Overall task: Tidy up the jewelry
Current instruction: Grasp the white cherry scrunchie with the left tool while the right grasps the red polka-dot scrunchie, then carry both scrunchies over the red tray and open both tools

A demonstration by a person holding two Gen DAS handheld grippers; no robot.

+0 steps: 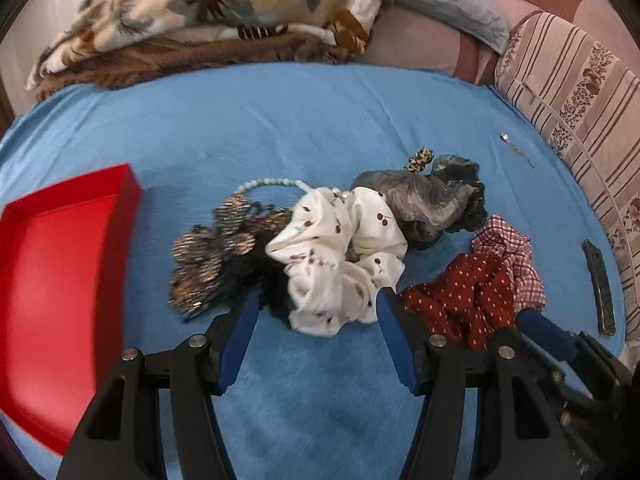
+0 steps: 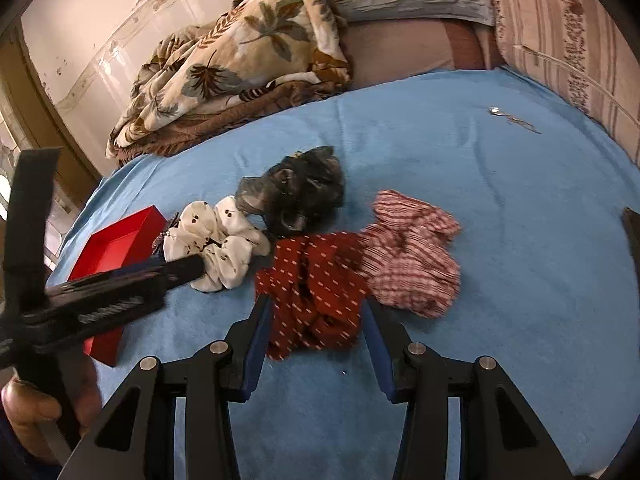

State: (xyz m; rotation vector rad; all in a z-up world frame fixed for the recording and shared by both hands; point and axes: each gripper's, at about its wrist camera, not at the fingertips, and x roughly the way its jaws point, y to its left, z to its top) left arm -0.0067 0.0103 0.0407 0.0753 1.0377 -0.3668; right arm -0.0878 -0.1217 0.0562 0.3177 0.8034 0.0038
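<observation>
Several fabric scrunchies lie in a heap on the blue blanket (image 1: 320, 120). My left gripper (image 1: 318, 300) is open around the near edge of the white cherry-print scrunchie (image 1: 340, 256), with blanket still showing beside its left finger. My right gripper (image 2: 316, 310) is open astride the dark red dotted scrunchie (image 2: 312, 284). Its pads stand close to both sides, and the fabric does not look squeezed. A red-and-white checked scrunchie (image 2: 412, 248) and a grey sheer one (image 2: 296, 188) lie beside these. A red box (image 1: 52, 280) sits open at the left.
A black-and-gold beaded hair piece (image 1: 216, 248) and a pearl bracelet (image 1: 272, 182) lie left of the white scrunchie. A small silver pin (image 1: 514, 146) and a dark clip (image 1: 598, 288) lie at the right. A floral blanket (image 1: 208, 12) and striped cushions (image 1: 580, 92) border the bed.
</observation>
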